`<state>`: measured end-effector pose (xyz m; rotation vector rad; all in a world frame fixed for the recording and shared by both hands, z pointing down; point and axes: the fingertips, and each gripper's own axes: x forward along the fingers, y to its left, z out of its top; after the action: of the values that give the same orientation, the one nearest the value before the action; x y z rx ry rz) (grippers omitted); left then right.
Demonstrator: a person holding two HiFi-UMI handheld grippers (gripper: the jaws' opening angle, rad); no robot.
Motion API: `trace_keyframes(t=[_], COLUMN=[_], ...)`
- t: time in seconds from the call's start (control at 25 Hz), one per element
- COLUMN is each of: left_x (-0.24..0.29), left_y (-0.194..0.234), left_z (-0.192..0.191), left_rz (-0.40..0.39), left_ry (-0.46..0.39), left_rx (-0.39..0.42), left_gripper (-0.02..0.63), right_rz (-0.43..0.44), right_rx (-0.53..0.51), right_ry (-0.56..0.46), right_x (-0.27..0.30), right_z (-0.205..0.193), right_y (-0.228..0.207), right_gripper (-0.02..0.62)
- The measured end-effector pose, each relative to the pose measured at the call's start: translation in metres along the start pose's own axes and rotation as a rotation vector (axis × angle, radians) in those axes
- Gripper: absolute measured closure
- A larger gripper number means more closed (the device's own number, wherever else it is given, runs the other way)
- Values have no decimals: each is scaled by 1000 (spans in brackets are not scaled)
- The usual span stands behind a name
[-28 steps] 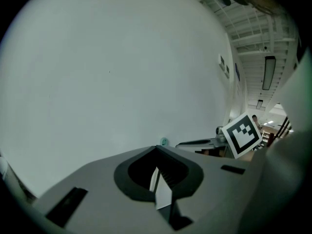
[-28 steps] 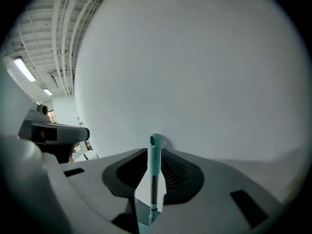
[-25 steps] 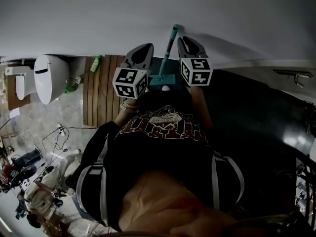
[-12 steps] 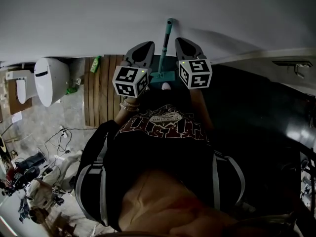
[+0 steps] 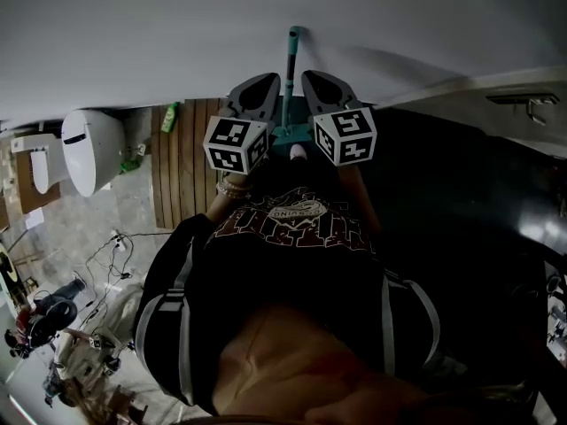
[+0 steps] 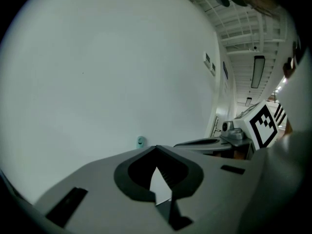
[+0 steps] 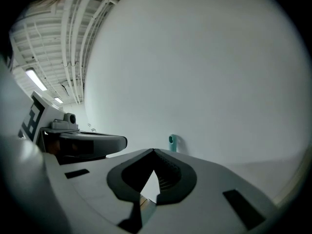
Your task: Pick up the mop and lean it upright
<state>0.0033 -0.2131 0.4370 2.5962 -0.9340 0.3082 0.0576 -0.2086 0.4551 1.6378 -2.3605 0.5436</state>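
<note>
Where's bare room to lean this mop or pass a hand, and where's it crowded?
Bare wall runs free both sides of the mop handle. The dark floor right of the mop head looks bare. Left is crowded: wooden mat, green bottle, toilet, then cables and gear.

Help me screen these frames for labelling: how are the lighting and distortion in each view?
Head view: underexposed, the person's shirt and the floor at right nearly black, a soft shadow on the wall beside the mop handle. Left gripper view and right gripper view: strong fisheye curvature, black corners, evenly lit pale wall.
</note>
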Motion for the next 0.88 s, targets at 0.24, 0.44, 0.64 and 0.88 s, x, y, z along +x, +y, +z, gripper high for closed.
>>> trace_keyframes(t=[0.24, 0.44, 0.64, 0.88], left_x=[5, 7, 4, 4], left_y=[-15, -25, -35, -35], left_z=[-1, 0, 9, 9], left_rz=[-20, -37, -40, -24], left_ry=[0, 0, -22, -26], left_rx=[8, 8, 17, 17], left_gripper=[560, 560, 560, 560], right_rz=[5, 1, 3, 17], right_rx=[-9, 2, 2, -12], right_ry=[-11, -33, -56, -58], right_x=[-14, -24, -34, -35], right_z=[3, 7, 13, 15], right_y=[2, 0, 1, 2], right_gripper=[577, 577, 577, 577])
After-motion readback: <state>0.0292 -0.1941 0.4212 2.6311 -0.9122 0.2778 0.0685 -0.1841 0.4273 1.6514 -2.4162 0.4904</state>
